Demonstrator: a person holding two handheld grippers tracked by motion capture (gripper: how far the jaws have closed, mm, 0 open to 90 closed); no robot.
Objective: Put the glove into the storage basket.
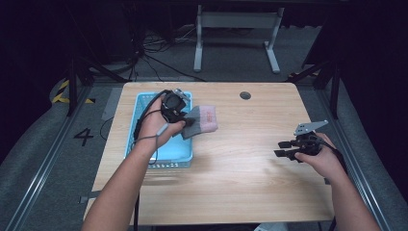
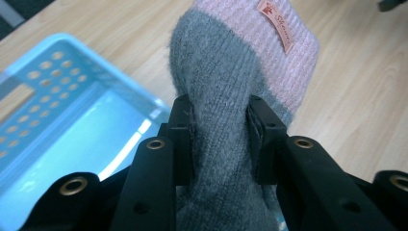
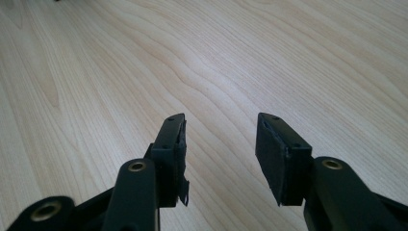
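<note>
Gripper on the left (image 1: 185, 119) is squeezing a grey and pink sock (image 2: 240, 86) tight, holding it up at the blue basket's (image 1: 169, 154) 3 o'clock edge, maybe for dropping in. Right gripper (image 3: 220, 144) is waiting open and empty over the table (image 1: 240, 183).

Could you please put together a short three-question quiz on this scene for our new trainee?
1. True or false: the left gripper is shut on the sock.
2. Where is the basket? A) at the table's right edge B) on the table's left side C) on the floor
3. Fill in: the right gripper has its jaws ____ with nothing between them.

Key:
1. True: both jaws pinch the sock's grey part.
2. B: it sits on the left, under the left hand.
3. Open: bare wood shows through the gap.
</note>
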